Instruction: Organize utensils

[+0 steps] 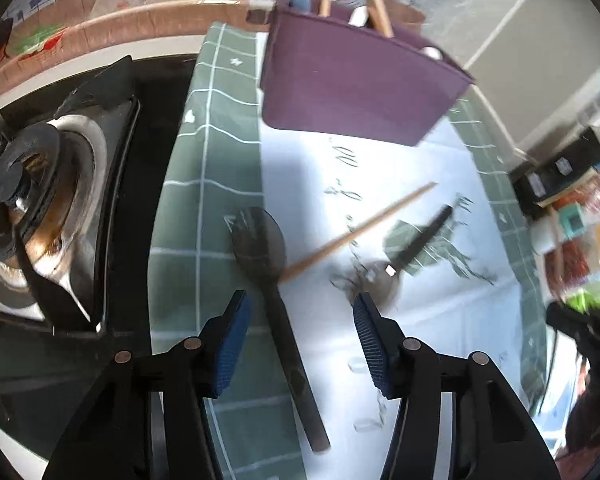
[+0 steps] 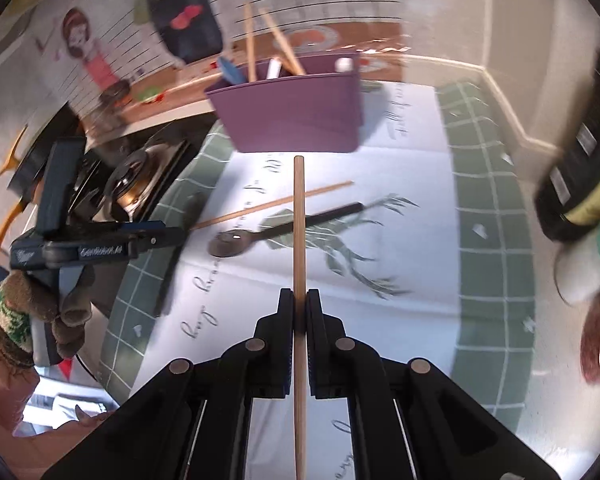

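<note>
Presently the right gripper, clamped on a thin wooden chopstick, aims its long axis straight at the purple plastic utensil holder ahead; the left gripper, wide open and empty, straddles a dark long-handled spoon.

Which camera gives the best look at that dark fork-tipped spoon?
The left wrist view: the dark fork-tipped spoon lies whole between the open left hand-held gripper fingers. In the right wrist view it is blurred and partly behind that gripper.

Right-edge clutter of dark boxes and jars motion-blurred, contents illegible. Wooden chopstick in right gripper cut off at bottom edge. Lower parts of utensils inside purple plastic holder hidden by its wall
</note>
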`<state>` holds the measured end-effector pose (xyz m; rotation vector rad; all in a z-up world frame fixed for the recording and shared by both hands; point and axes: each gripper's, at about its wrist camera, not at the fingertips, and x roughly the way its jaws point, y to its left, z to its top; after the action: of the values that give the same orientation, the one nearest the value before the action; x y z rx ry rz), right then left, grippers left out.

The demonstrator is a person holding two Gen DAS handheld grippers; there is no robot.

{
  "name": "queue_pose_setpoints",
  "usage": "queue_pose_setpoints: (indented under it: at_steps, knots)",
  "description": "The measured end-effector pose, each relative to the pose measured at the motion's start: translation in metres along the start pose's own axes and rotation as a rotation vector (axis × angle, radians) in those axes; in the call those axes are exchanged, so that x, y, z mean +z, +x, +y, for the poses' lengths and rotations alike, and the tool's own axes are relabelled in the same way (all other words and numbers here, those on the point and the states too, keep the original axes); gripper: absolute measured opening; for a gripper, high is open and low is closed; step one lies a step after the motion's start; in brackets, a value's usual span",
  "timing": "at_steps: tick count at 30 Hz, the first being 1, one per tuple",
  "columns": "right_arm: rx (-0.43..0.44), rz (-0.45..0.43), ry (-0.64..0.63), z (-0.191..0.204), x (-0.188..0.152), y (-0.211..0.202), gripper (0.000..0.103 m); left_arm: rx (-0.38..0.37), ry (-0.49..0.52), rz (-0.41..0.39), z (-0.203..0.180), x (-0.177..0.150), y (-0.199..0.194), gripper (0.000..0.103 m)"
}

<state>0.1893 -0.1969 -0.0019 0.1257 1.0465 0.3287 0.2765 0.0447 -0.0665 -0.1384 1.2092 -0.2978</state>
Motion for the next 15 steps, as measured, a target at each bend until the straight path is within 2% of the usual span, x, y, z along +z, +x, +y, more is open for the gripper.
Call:
queue_pose_setpoints:
  at_steps: [2,7,9,11,12,15]
  knots:
    - [-0.004,-0.002,0.015,-0.001,-0.004,-0.001,0.006,0.040,-0.021,0.019,0.003,0.008,0.007,0.054]
    - [-0.001,-0.012,0.029,-0.003,-0.007,-0.001,0.006,0.085,-0.025,0.063,0.004,0.025,0.023,0.054]
    - [-0.001,-0.019,0.028,-0.003,-0.007,-0.002,0.006,0.099,-0.022,0.068,0.002,0.029,0.030,0.049]
    - [-0.006,-0.026,0.026,-0.002,-0.006,-0.003,0.006,0.112,-0.016,0.052,-0.001,0.029,0.033,0.036]
    - [-0.009,-0.029,0.022,-0.002,-0.005,-0.003,0.006,0.116,-0.013,0.045,-0.002,0.030,0.034,0.033]
    - [-0.009,-0.034,0.020,-0.001,-0.002,-0.002,0.006,0.112,0.016,0.019,-0.005,0.027,0.035,0.033]
